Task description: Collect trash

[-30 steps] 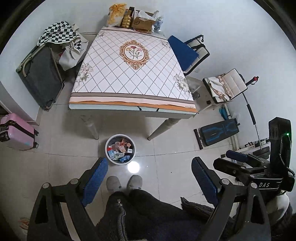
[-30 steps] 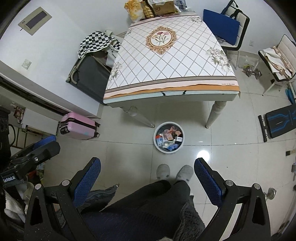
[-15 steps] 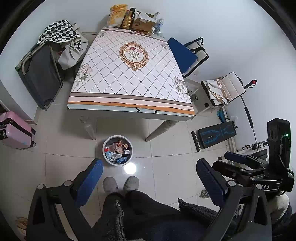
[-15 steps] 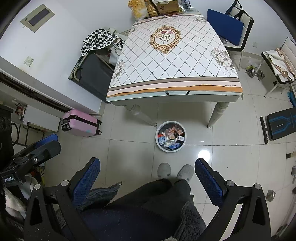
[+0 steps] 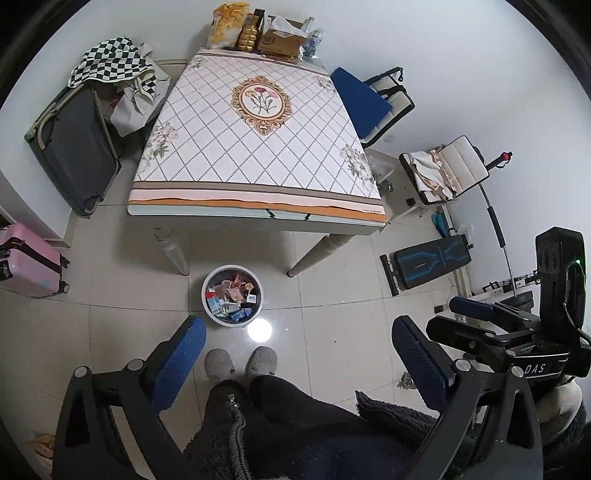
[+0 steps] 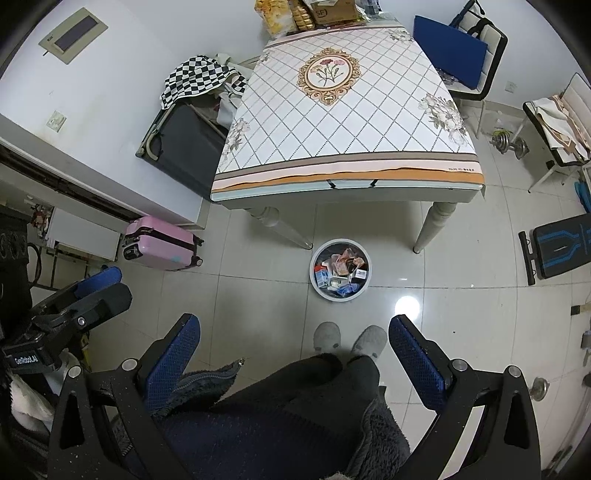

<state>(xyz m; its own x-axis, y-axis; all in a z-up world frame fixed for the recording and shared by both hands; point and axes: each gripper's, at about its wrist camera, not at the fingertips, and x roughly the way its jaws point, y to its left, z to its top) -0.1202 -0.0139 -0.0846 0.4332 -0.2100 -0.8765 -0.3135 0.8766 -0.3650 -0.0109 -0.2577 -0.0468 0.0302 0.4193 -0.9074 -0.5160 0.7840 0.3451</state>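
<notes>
- Two views, both from high up, looking down on a tiled floor (image 5: pixel 332 295) and the person's legs.
- White desk with a diamond-pattern floral cloth (image 5: pixel 255 147) fills the middle; cloth surface bare except for a cardboard box, yellow bag and bottles (image 5: pixel 266 33) lined up at the far edge by the wall.
- Dark grey suitcase (image 5: pixel 74 147) leans left of the desk, checkered cloth (image 5: pixel 110 62) draped on top.
- Pink hard-shell suitcase (image 6: pixel 159 242) stands on the floor further left.
- Blue-seated chair (image 5: pixel 369 99) sits at the desk's right side; black-and-blue workout bench (image 5: pixel 428 260) is on the floor to the right.
- Round white trash bin (image 5: pixel 232 295) is on the floor just in front of the desk's near edge, between its front legs; full of wrappers and small cartons.
- Grey slippers (image 5: pixel 240 363) just behind the bin.
- Left gripper (image 5: pixel 295 354): jaws spread wide, nothing held.
- Right gripper (image 6: pixel 295 350): jaws spread wide, nothing held.
</notes>
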